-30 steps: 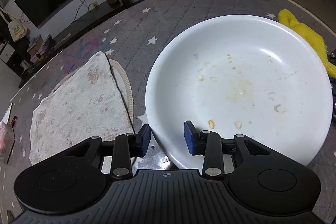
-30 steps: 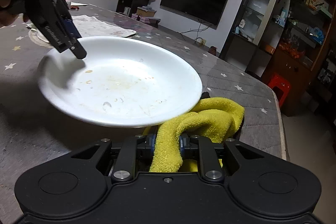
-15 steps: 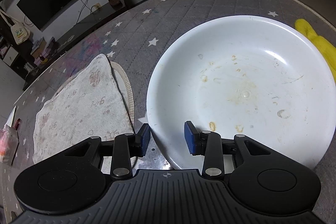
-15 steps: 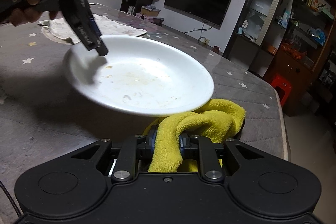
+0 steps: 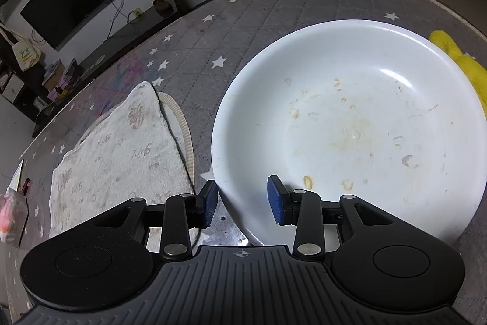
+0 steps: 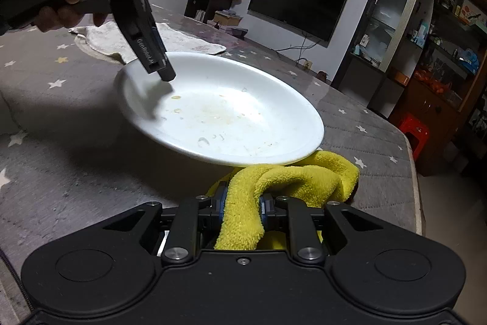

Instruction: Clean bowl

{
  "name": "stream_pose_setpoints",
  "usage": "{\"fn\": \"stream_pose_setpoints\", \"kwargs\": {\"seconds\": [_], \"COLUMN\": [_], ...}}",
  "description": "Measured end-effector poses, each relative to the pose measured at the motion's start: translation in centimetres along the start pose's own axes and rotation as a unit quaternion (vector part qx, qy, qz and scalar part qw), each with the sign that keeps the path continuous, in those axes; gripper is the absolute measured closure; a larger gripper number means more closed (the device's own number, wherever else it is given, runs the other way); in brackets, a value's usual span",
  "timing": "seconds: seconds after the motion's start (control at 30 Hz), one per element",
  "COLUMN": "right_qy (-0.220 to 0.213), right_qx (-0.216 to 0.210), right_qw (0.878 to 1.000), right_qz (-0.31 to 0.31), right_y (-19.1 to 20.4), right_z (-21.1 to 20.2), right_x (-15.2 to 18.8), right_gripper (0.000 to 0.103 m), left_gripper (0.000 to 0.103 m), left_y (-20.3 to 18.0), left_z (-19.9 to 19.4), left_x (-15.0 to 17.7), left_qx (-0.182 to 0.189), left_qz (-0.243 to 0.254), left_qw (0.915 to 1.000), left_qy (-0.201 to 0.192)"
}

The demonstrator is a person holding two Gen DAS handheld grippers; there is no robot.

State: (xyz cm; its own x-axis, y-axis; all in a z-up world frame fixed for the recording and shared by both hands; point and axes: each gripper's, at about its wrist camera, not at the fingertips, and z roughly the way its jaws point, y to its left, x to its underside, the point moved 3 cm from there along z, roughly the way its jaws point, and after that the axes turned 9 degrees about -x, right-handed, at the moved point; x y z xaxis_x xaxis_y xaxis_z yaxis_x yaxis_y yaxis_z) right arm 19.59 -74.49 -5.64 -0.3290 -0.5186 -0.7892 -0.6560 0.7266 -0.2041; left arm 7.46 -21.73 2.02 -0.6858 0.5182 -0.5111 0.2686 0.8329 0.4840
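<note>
White and shallow, the stained ceramic bowl (image 5: 359, 118) is sitting on the grey star-quilted bench (image 5: 274, 14). Left tongs (image 5: 242, 203) are gaping wide astride its 7 o'clock rim. Right tongs (image 6: 242, 204) are clamping a yellow terry cloth (image 6: 292, 178) at its 4 o'clock edge.

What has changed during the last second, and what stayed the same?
In the right wrist view the white bowl has shifted right and farther away, its near rim tilted up above the yellow cloth. The left gripper still straddles its rim, jaws apart. The right gripper stays clamped on the cloth.
</note>
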Motion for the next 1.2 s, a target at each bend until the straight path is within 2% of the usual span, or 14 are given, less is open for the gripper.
{"fn": "stream_pose_setpoints", "kwargs": {"seconds": [0.67,0.77,0.87,1.03,1.2], "right_qy": [0.001,0.000,0.001,0.002,0.004], "right_qx": [0.020,0.021,0.023,0.027,0.031], "right_qw": [1.000,1.000,1.000,1.000,0.999], "right_qz": [0.003,0.009,0.008,0.006,0.011], "right_y": [-2.8,-3.1,-3.1,-2.8,-2.8], "right_z": [2.2,2.5,2.5,2.6,2.7], "right_x": [-0.2,-0.3,-0.4,-0.4,-0.5], "right_gripper": [0.082,0.082,0.082,0.082,0.082], "left_gripper": [0.064,0.064,0.063,0.063,0.059], "left_y": [-0.3,-0.1,0.7,1.2,1.4], "left_z": [0.9,0.9,0.6,-0.6,-1.3], "left_x": [-0.8,-0.8,-0.5,-0.1,0.9], "left_qx": [-0.008,-0.002,0.011,0.001,0.028], "left_qz": [0.023,0.014,-0.014,-0.032,-0.073], "left_qw": [0.9997,0.9999,0.9998,0.9994,0.9964], "left_qy": [-0.005,-0.004,0.008,0.009,0.030]}}
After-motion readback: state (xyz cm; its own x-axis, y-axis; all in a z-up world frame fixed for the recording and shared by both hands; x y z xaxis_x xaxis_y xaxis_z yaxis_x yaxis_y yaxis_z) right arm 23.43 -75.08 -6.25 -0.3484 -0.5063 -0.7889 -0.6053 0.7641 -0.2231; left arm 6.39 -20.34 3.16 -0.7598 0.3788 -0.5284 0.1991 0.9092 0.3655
